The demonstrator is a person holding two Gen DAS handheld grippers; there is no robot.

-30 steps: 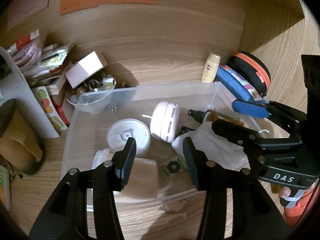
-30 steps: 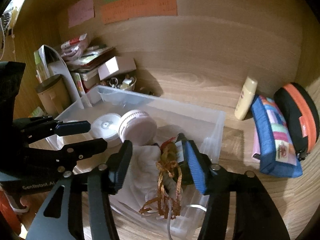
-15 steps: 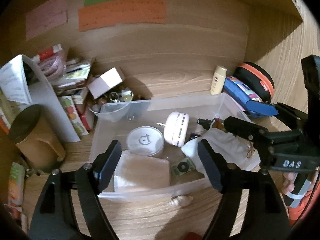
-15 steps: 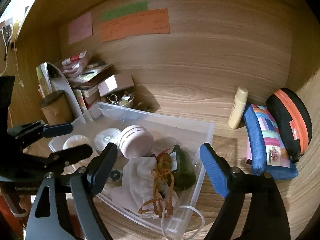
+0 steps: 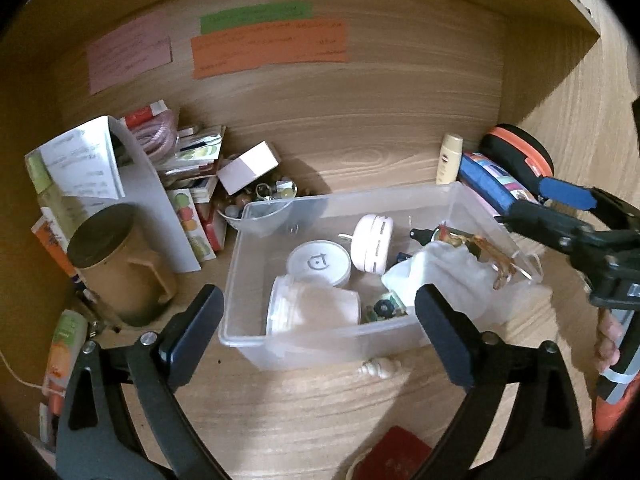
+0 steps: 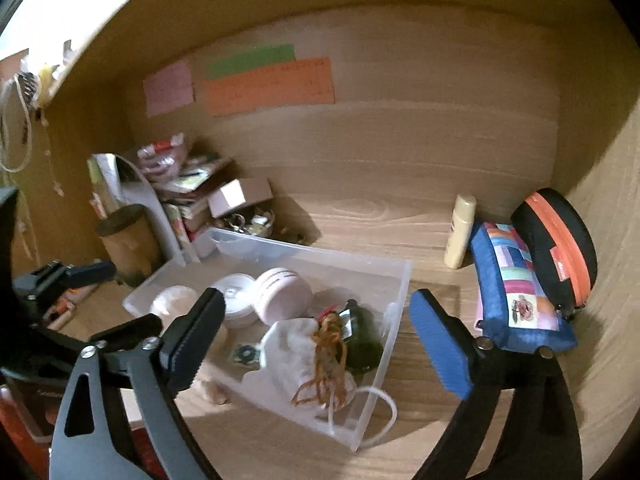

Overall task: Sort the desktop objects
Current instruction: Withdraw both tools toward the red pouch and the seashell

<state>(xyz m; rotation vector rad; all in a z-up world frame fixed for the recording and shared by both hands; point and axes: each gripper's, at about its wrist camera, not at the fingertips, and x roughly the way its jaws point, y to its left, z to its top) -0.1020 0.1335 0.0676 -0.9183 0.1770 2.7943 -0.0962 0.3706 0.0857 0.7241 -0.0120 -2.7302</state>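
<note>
Two grippers are in my pictures, and both have just been opening; my left gripper (image 5: 318, 318) has its black fingers (image 5: 192, 332) spread wide at the bottom of the left wrist view, with nothing between them; my right gripper (image 6: 316, 328) is spread wide too, one black finger (image 6: 192, 334) and one blue finger (image 6: 438, 344), holding nothing.

Just past the fingers, in the middle of both views, sits the clear plastic box (image 5: 320, 344) on the wooden desk (image 5: 304, 408); a small pale shell-like thing (image 5: 380, 368) lies on the desk, touching the box's near wall.

Inside the box, near me, I see a soft whitish pad (image 5: 316, 308) and a white cloth bag (image 5: 440, 276) with a brown string (image 6: 326, 360); a dark green bottle (image 6: 362, 334) lies next to the bag; further in sit a flat round white lid (image 5: 319, 263) and a round white timer (image 5: 374, 242) on its edge.

Left of the box stands a brown mug (image 5: 120, 264); behind it is a messy pile of papers and small boxes (image 5: 184, 164).

At the right, by the back wall, a cream bottle (image 6: 460, 232) stands up; beside it lean a blue pouch (image 6: 516, 288) and a black case with an orange zip (image 6: 560, 252).

High on the back wall stick pink (image 5: 128, 50), green (image 5: 256, 16) and orange (image 5: 268, 48) paper notes.
</note>
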